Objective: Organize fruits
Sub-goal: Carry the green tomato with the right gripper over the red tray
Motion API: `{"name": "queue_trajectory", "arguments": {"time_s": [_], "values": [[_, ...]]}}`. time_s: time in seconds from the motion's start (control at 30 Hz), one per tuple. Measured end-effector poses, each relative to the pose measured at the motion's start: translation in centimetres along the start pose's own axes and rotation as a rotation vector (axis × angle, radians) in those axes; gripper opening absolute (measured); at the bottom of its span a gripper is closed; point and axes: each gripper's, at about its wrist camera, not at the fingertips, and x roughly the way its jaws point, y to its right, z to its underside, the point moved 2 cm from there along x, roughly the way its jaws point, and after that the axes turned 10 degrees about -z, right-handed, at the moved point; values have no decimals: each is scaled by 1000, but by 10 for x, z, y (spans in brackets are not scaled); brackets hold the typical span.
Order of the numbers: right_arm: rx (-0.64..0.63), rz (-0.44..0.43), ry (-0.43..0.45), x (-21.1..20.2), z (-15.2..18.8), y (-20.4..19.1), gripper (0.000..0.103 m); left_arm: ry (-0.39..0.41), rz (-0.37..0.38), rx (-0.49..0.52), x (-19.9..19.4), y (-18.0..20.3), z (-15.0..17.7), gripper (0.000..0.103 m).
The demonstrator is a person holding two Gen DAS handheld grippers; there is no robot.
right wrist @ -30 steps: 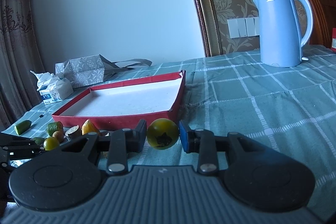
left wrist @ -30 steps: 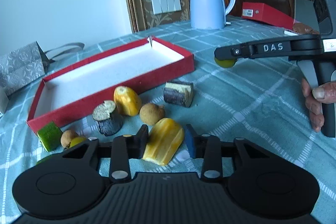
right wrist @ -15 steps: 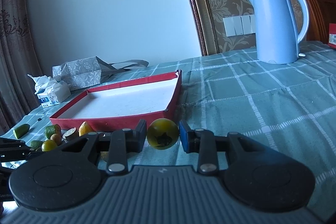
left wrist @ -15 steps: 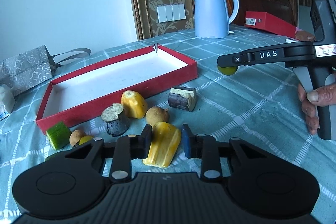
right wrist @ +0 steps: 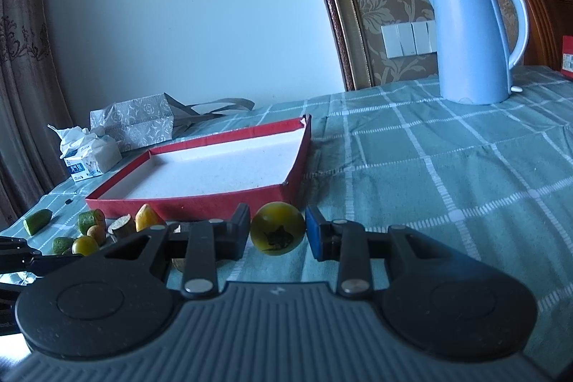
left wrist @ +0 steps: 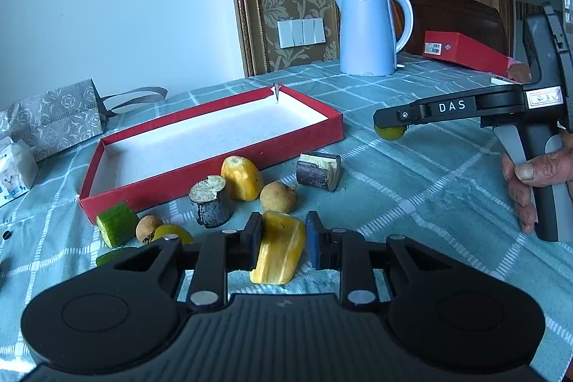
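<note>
My left gripper [left wrist: 283,236] is shut on a long yellow fruit piece [left wrist: 279,247], held just above the checked tablecloth. My right gripper [right wrist: 276,228] is shut on a small round yellow-green fruit [right wrist: 277,227]; it shows from the side in the left wrist view [left wrist: 390,132], off the cloth. The empty red tray [left wrist: 304,138] lies beyond the loose fruit: another yellow piece [left wrist: 240,178], two brown round fruits [left wrist: 278,197], two dark cut stumps [left wrist: 211,201], a green chunk [left wrist: 116,228] and a small yellow fruit [left wrist: 172,231]. The tray also shows in the right wrist view [right wrist: 200,203].
A blue kettle [left wrist: 369,31] stands at the back of the table. A red box [left wrist: 462,51] lies at the back right. A silver gift bag [left wrist: 53,117] and a tissue pack [left wrist: 12,170] sit at the left. A green slice [right wrist: 37,221] lies at the far left.
The left gripper has closed on the long yellow piece and lifted it slightly. The right gripper keeps its round fruit and has drifted a little nearer the tray's corner.
</note>
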Motion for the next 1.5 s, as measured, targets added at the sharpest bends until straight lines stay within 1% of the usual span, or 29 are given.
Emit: {"name": "queue_trajectory", "arguments": {"time_s": [0.2,0.23,0.3,0.33,0.37,0.53,0.6,0.83,0.87,0.9,0.93,0.97,1.0,1.03,1.07,1.1,1.23,1.3,1.33,1.37,1.4,1.47,1.5], "values": [[3,-6,-35,4,2,-1,32,0,-4,8,-5,0,6,26],[7,-3,-42,5,3,-1,32,-10,-12,11,-4,0,8,26],[15,1,-52,6,3,0,32,-67,-33,8,5,-1,16,24],[21,8,-61,7,3,1,32,-72,-23,-14,5,-4,17,24],[25,10,-68,8,4,1,32,-72,-16,-31,5,-7,16,22],[23,21,-68,9,4,1,32,-63,-22,-33,5,-8,15,16],[21,23,-53,7,3,1,33,-61,-16,-43,6,-9,14,16],[34,23,-54,7,3,3,33,-70,19,-37,5,-11,10,17],[36,23,-54,7,3,3,33,-67,17,-29,4,-9,9,23],[35,23,-56,7,3,3,33,-60,14,-18,3,-8,8,39],[34,26,-60,8,3,3,33,-48,3,-8,2,-7,7,50],[32,33,-65,8,3,3,33,-32,-11,-2,0,-6,5,75],[27,39,-71,9,3,3,36,-16,-16,-1,-2,-5,4,84],[24,44,-77,9,3,2,47,-8,-10,1,-3,-5,2,84],[22,56,-75,8,2,2,56,-4,-7,5,-3,-5,1,84],[13,58,-75,8,2,1,57,-2,-13,10,-2,-4,0,84],[-22,74,-139,17,2,-1,57,-37,-32,17,10,-1,0,84],[-50,93,-171,21,4,-4,52,-57,-25,12,16,1,0,84],[-60,100,-180,22,4,-6,40,-67,-20,11,19,2,1,84],[-68,108,-188,24,5,-6,31,-78,-19,11,21,3,2,78],[-77,117,-193,24,5,-7,32,-90,-11,10,24,4,3,69],[-84,119,-194,24,6,-8,32,-101,17,11,25,8,5,59],[-86,119,-191,23,6,-8,32,-98,12,15,25,9,5,59]]}}
